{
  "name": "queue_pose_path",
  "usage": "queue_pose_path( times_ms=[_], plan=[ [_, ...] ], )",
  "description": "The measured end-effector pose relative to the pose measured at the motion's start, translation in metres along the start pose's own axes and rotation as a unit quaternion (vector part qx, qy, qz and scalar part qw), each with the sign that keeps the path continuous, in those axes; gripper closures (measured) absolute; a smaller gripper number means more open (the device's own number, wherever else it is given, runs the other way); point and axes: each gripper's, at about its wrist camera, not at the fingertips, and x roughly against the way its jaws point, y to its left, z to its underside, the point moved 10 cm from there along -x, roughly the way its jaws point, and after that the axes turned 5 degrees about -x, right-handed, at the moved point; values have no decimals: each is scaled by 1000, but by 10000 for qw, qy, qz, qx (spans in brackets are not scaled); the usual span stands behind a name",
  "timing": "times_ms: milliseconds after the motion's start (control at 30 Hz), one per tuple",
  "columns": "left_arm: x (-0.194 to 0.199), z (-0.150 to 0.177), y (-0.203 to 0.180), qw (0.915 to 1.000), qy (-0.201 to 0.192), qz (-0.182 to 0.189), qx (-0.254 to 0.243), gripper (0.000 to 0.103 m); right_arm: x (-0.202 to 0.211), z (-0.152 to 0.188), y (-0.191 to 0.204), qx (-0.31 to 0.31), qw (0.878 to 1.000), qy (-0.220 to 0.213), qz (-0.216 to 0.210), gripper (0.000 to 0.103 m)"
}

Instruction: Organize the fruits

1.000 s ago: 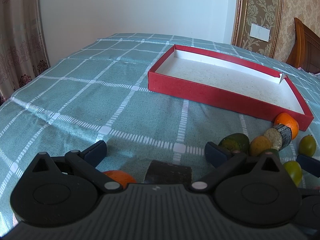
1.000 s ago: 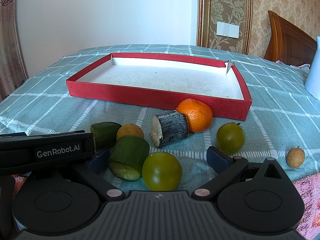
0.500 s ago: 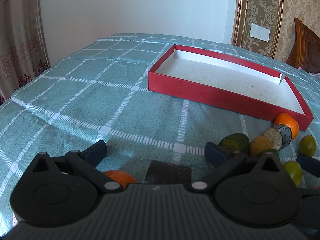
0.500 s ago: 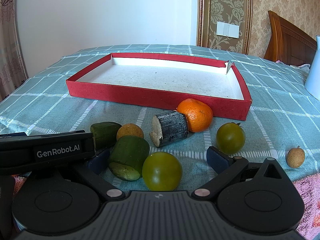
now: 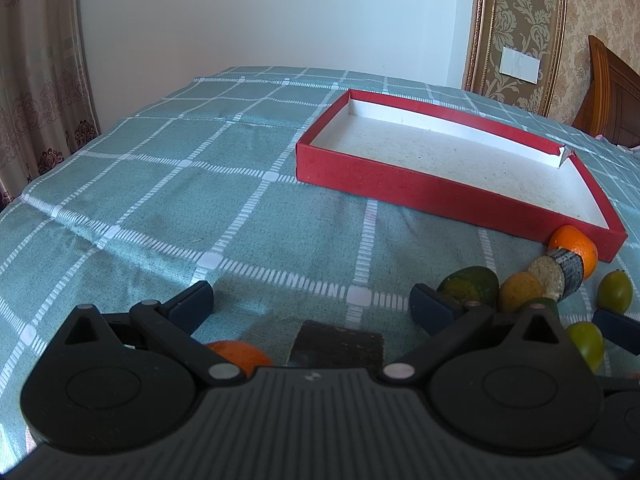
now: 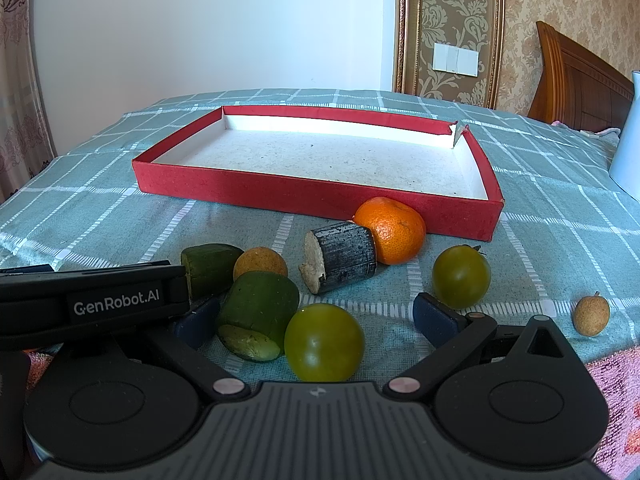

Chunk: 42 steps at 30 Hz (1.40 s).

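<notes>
Setting: home bedroom. Evidence: carved wooden headboard (image 6: pixel 580 76) at right, behind a surface spread with a teal checked cloth (image 5: pixel 200 200) that drapes and creases like bedding. Wall behind is plain white, with a damask wallpaper panel (image 6: pixel 448 24) set in a gilt moulded frame; a white switch plate (image 6: pixel 456 60) is mounted on the wallpaper. Patterned curtain (image 5: pixel 36 72) hangs at far left. A bit of pink towel (image 6: pixel 616 380) lies at the near right edge.
</notes>
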Motion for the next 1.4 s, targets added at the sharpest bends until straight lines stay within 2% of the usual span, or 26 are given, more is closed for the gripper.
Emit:
queue_pose_path(
  times_ms=[367,600,700,733,800,833,900,933,1033,1133,1200,1267,1400],
  plan=[
    [0,0,0,10000,-5,1,-10,0,2,2,2,74,9999,80,-54,0],
    [-1,0,-2,10000,23,-30,-72,0,3,-1,3,218,9980,409,-422,0],
    [-1,0,-1,10000,21,-24,-66,0,11,1,2,251,9953,417,-837,0],
    [0,0,-1,10000,4,-5,-31,0,18,1,2,227,9936,359,-1045,0],
    [1,0,1,10000,-35,52,49,0,41,-1,-3,260,9928,44,-1172,0],
    [0,0,0,10000,-19,43,13,0,56,-3,-6,276,9906,-212,-1325,0],
    [-1,0,-1,10000,2,11,-35,0,90,-8,-18,181,9788,-877,-1841,0],
    [-1,0,-1,10000,9,3,-46,0,102,-10,-27,157,9753,-1063,-1932,0],
    [-1,0,0,10000,2,16,-35,0,131,-18,-65,58,9730,-1545,-1716,0],
    [-1,0,0,10000,0,18,-33,0,138,-24,-105,71,9783,-1723,-1146,0],
    [-1,0,0,10000,3,13,-40,0,128,-26,-129,109,9853,-1575,-653,0],
    [-1,0,0,10000,-2,21,-30,0,114,-25,-147,63,9919,-1236,-299,0],
    [-1,0,-1,10000,1,17,-36,0,100,-18,-161,74,9946,-1018,-171,0]
  ],
)
